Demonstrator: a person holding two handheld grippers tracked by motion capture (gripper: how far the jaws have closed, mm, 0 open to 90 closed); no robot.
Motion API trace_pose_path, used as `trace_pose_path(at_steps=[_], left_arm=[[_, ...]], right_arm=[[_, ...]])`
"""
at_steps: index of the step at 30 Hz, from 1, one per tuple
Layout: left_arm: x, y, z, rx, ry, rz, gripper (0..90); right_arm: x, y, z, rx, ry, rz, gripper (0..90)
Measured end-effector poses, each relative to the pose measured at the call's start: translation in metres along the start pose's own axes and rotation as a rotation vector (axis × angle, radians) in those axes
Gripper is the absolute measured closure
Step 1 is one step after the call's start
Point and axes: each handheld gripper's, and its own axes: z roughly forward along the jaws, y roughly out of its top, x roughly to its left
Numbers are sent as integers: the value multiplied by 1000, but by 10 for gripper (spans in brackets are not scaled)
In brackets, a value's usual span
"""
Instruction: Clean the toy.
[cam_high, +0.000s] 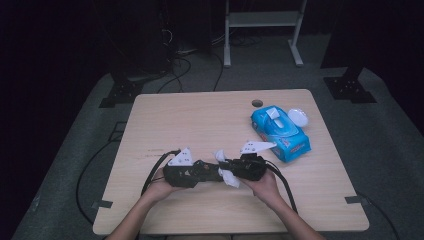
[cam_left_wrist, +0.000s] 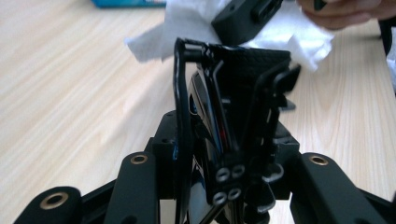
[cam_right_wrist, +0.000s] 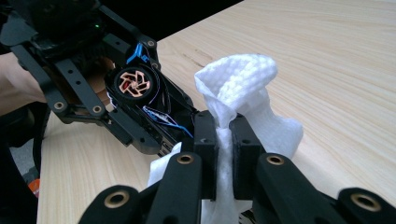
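R claw (cam_right_wrist: 223, 140) pinches a wipe (cam_right_wrist: 243, 88) tight: soft, light, tears easily, so grip bunched folds. L claw (cam_left_wrist: 233, 88) clamps a stiff black gadget (cam_left_wrist: 252, 70) by its edges.

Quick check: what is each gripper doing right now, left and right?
Left gripper: closed on a black folded object.
Right gripper: closed on a white wet wipe.

Near the 6 o'clock edge of the counter (cam_high: 200, 115): left gripper (cam_high: 212, 172) at 9 o'clock of right gripper (cam_high: 227, 167), tips meeting, wipe (cam_high: 227, 175) between them. Wipes pack (cam_high: 280, 131) at 2 o'clock of both, small lid (cam_high: 298, 117) just beyond at its 1 o'clock.
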Motion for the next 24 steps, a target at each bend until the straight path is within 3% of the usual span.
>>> trace_pose_path(at_steps=[4, 15, 21, 24], left_arm=[[0, -12, 4, 72, 22, 16, 579], [1, -25, 20, 159, 24, 16, 561], [2, -17, 15, 99, 20, -9, 511], [1, -12, 16, 90, 21, 2, 490]], right_arm=[[6, 0, 6, 14, -1, -30, 831], [11, -2, 16, 46, -30, -78, 831], [9, -3, 18, 54, -43, -75, 830], [9, -1, 18, 60, -40, -75, 806]])
